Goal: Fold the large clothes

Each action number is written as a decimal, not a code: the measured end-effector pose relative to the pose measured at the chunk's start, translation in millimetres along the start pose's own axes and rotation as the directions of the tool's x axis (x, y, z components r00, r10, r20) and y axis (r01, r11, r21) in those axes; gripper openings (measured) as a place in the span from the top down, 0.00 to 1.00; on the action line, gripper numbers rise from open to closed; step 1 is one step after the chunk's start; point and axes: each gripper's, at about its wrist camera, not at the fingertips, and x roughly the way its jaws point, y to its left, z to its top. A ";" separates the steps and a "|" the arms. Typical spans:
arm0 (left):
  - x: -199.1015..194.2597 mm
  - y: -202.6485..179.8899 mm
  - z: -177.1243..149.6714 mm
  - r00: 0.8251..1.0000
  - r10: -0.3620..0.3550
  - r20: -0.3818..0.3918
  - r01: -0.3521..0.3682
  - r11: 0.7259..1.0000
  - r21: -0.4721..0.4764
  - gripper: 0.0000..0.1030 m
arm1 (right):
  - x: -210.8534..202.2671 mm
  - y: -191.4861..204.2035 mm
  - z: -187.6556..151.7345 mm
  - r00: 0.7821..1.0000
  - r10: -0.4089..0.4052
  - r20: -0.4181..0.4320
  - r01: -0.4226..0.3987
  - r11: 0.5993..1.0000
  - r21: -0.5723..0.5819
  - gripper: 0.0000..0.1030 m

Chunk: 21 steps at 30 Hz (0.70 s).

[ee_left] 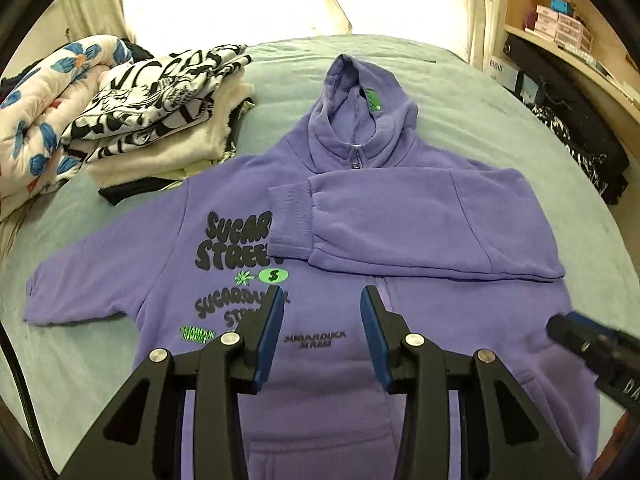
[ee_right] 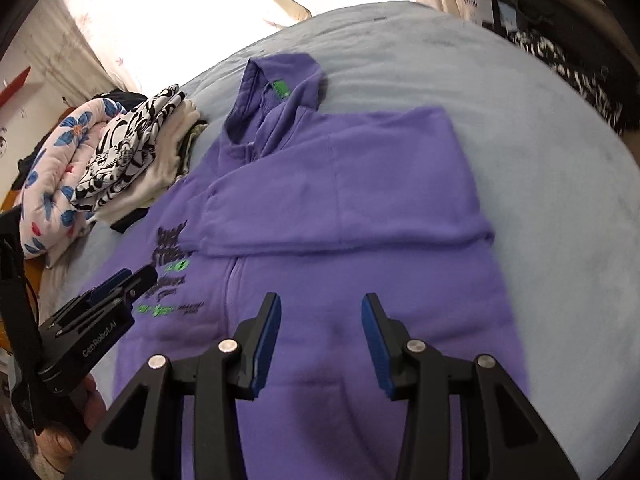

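In the left wrist view the left gripper [ee_left: 320,300] fills the lower middle of the frame, its two blue-padded fingers [ee_left: 269,336] apart with nothing between them, hanging above the printed chest of the purple hoodie [ee_left: 344,392] without touching it. In the right wrist view the right gripper [ee_right: 320,308] sits the same way in the lower middle, fingers spread and empty, over the plain lower front of the garment. Each tool also shows at the edge of the other's picture: the right one at the right edge of the left view, the left one at the lower left of the right view, where part of a hand [ee_right: 86,408] grips its handle.

The hoodie lies face up and flat on the pale green bedspread [ee_left: 500,92], hood [ee_left: 360,92] toward the top of the frame. One sleeve [ee_left: 400,220], on the right of the frame, is already folded across the chest, cuff over the lettering. The other sleeve [ee_left: 92,284] is spread out to the left, unfolded. So I judge the fold about a third done: that sleeve, then the body, remain.

Both tools point steeply down at the garment, side by side. A pile of folded clothes [ee_left: 160,108] sits at the upper left, near the hoodie's shoulder.
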 end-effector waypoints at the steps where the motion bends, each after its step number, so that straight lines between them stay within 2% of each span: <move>1: -3.4 1.3 -3.0 1.000 0.000 0.000 0.000 1.000 -0.009 0.61 | -1.7 0.9 -3.4 1.000 -0.003 -0.001 0.003 1.000 0.004 0.59; 5: -14.8 7.4 -14.4 1.000 -0.014 -0.007 0.014 0.999 -0.038 0.60 | -9.9 6.8 -14.9 1.000 -0.027 0.008 0.027 1.000 0.003 0.59; 10: -33.5 13.7 -24.0 1.000 -0.020 0.004 0.020 0.999 -0.030 0.60 | -22.6 25.3 -24.3 0.998 -0.047 0.036 0.048 0.998 -0.040 0.59; 16: -56.5 29.4 -38.5 0.998 -0.063 0.014 0.064 0.996 -0.056 0.60 | -31.9 55.4 -39.1 0.999 -0.026 0.040 0.029 0.995 -0.094 0.59; 21: -69.2 51.8 -53.1 0.998 -0.063 0.010 0.064 0.994 -0.092 0.60 | -34.6 85.4 -56.3 1.000 -0.015 0.024 0.019 0.988 -0.151 0.59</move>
